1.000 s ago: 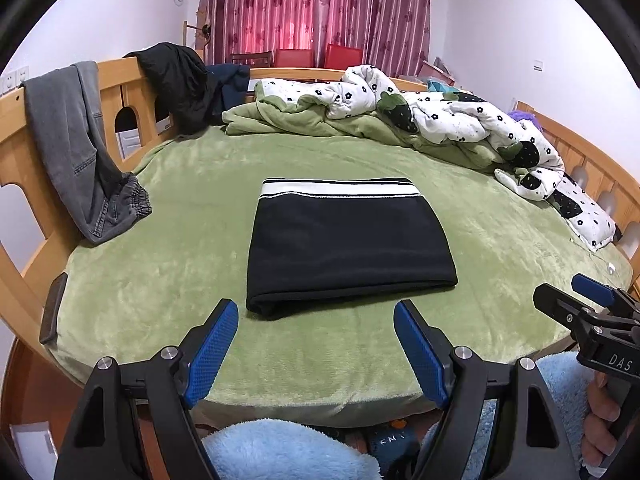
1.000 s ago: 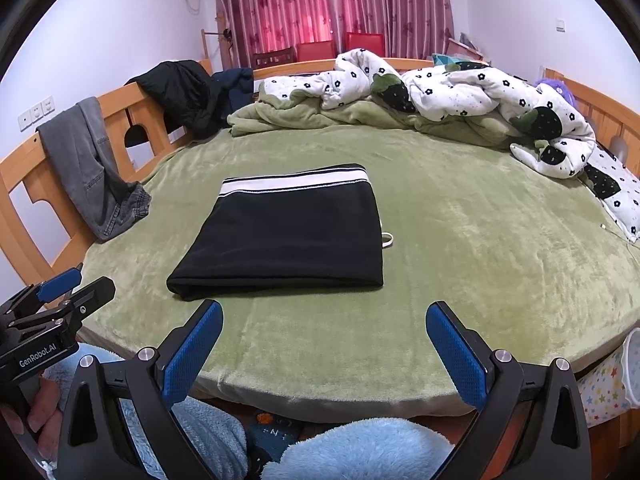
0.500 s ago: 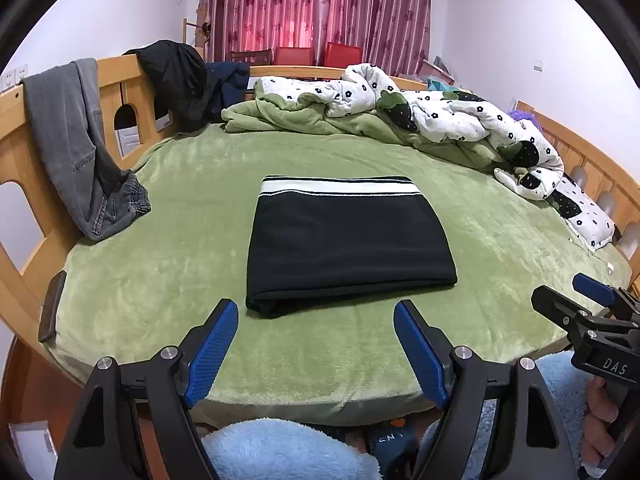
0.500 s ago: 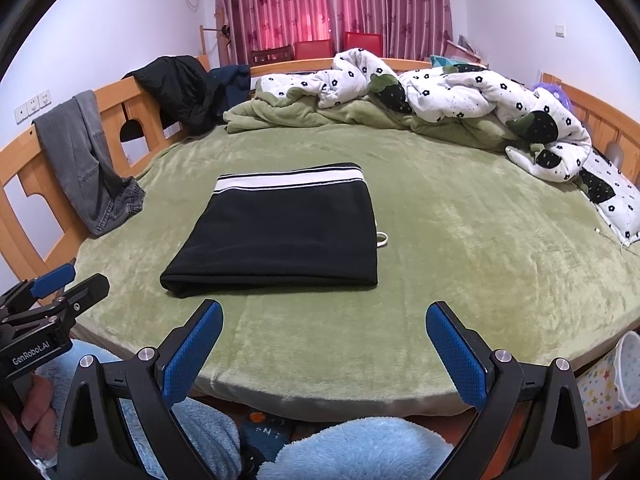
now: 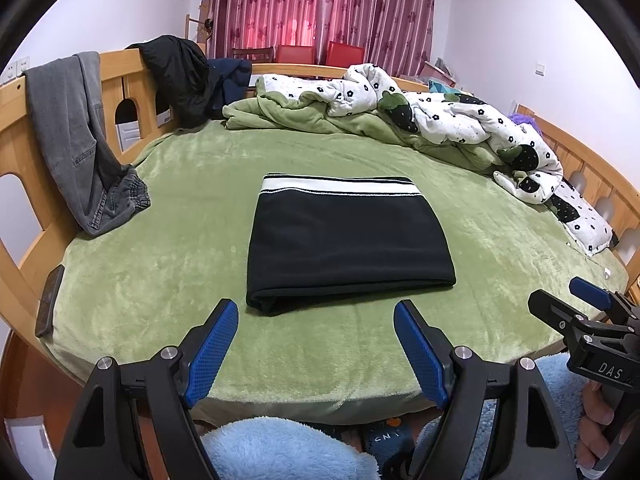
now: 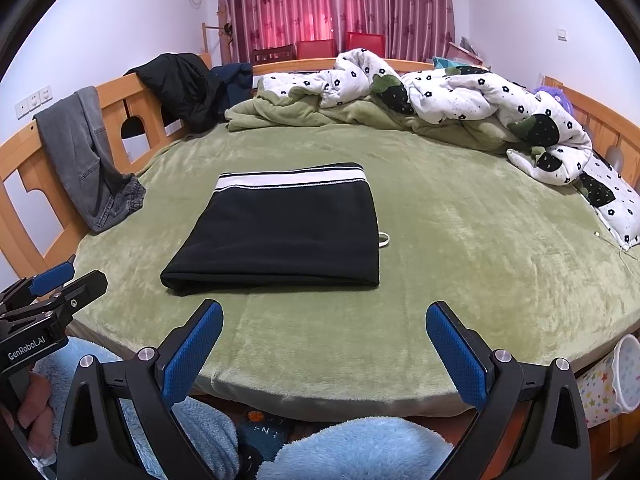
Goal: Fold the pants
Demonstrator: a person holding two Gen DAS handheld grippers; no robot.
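Note:
Black pants [image 5: 344,244] lie folded into a flat rectangle in the middle of the green bed cover [image 5: 180,264], white-striped waistband at the far edge. The pants [image 6: 288,232] show a small white cord loop at their right edge. My left gripper [image 5: 316,320] hovers over the near edge of the bed, in front of the pants, open and holding nothing. My right gripper [image 6: 324,324] is likewise open and bare, near the front edge and slightly right of the pants. Each gripper also appears at the side of the other's view.
Grey jeans [image 5: 80,140] and a dark jacket [image 5: 180,80] hang over the wooden rail [image 5: 16,152] on the left. A crumpled floral quilt [image 5: 460,120] and green blanket lie at the back and right. A dark phone [image 5: 50,300] sits at the left edge. The person's fluffy blue legs [image 6: 352,448] are below.

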